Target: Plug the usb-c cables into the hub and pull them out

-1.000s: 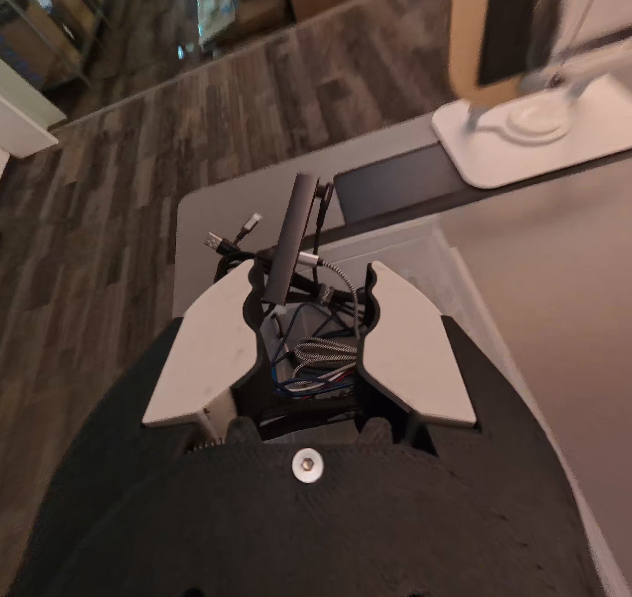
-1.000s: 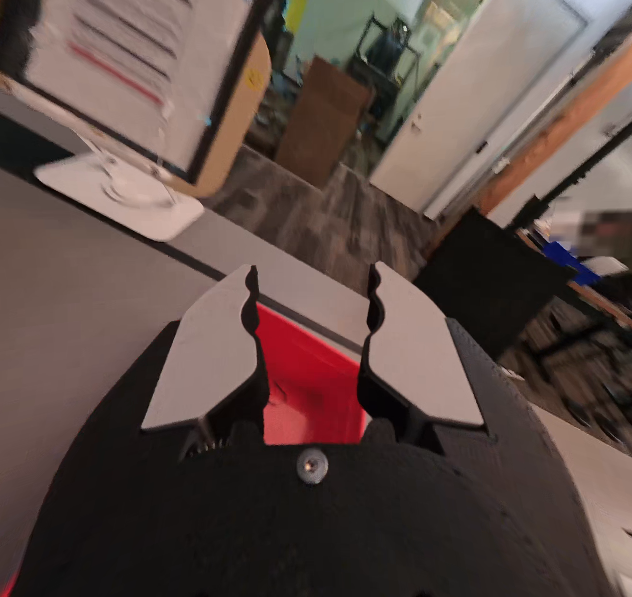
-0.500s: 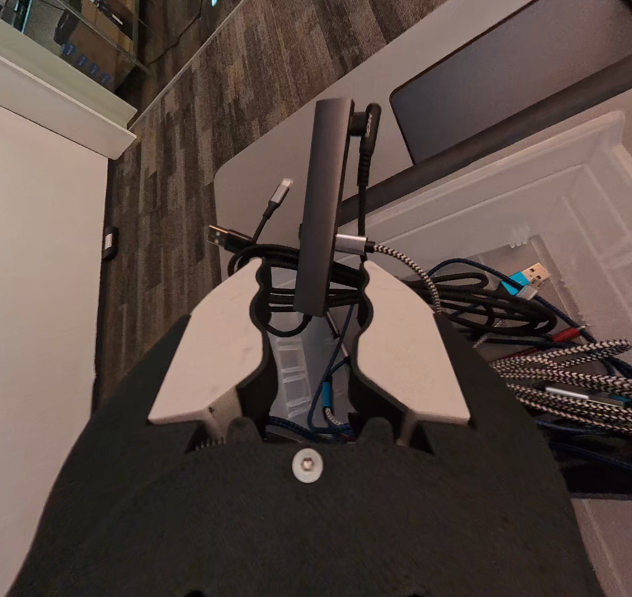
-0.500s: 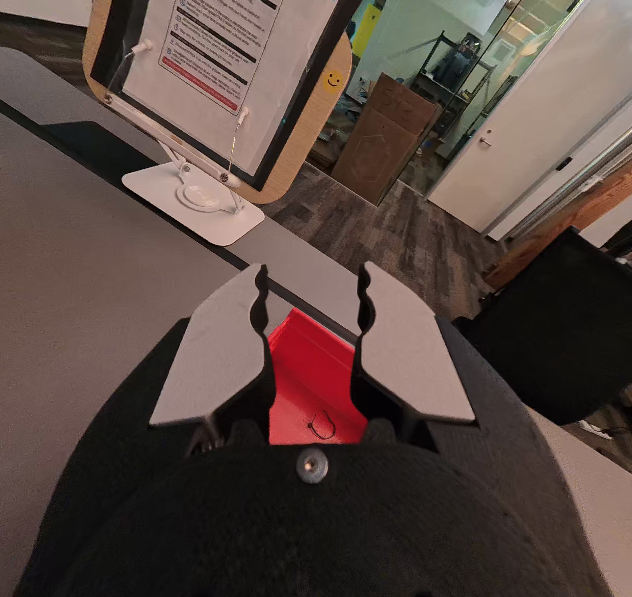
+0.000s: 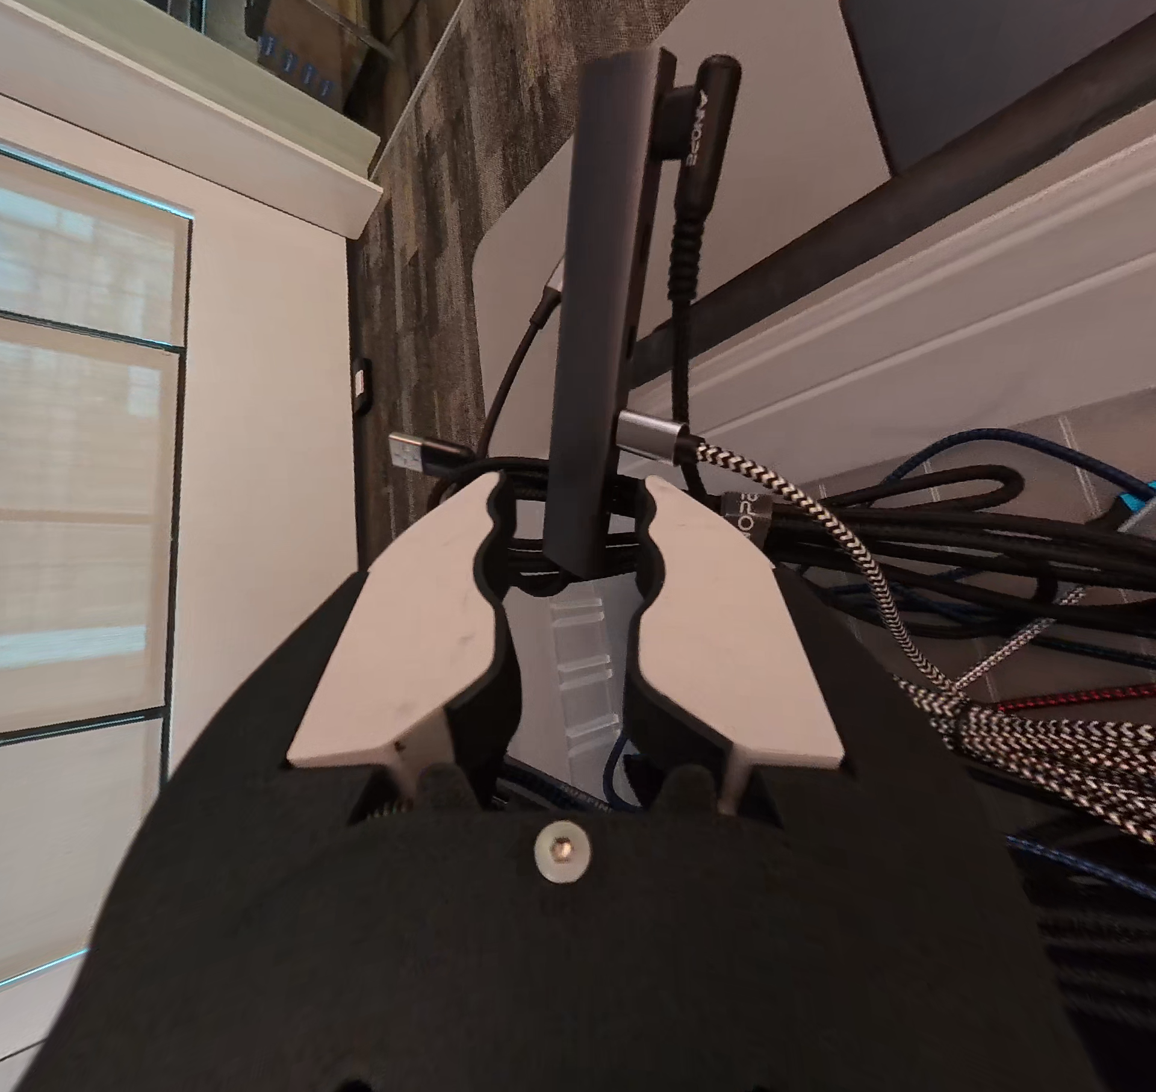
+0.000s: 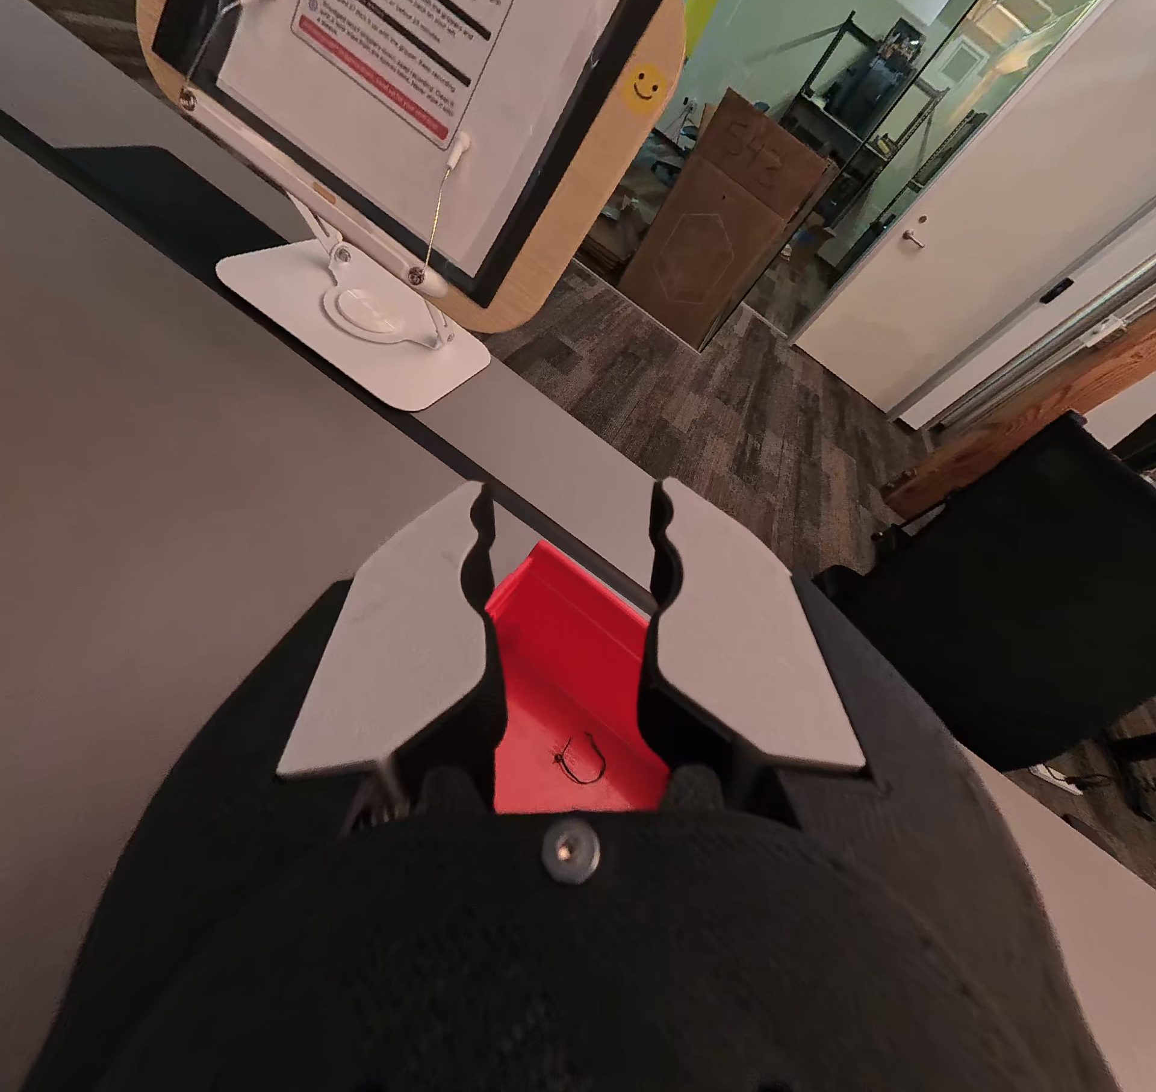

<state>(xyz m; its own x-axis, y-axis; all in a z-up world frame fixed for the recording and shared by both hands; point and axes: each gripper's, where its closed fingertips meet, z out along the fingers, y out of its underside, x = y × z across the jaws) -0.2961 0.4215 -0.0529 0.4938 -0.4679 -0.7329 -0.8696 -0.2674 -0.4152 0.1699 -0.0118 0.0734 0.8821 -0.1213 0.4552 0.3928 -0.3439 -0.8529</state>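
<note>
My left gripper (image 5: 575,486) is shut on the lower end of a dark grey hub (image 5: 607,280) and on a coil of black cable behind it. The hub stands upright above a clear bin. A black angled plug (image 5: 700,123) sits in the hub's top port. A silver plug on a black-and-white braided cable (image 5: 650,436) sits in a lower port. A loose USB plug (image 5: 413,455) sticks out to the left. My right gripper (image 6: 569,492) is open and empty above a red bin (image 6: 563,624).
The clear bin (image 5: 876,336) holds several tangled cables (image 5: 1001,561). A framed sheet on a white stand (image 6: 350,317) stands at the back of the grey table (image 6: 156,467). A small black tie (image 6: 582,761) lies in the red bin. A black chair (image 6: 1001,592) stands to the right. Tip to tip, the grippers are about 65 cm apart.
My left gripper has lifted and turned left with the hub, so a wall and shelf now show. My right gripper has swung a little toward the stand, its jaws slightly narrower than a second ago.
</note>
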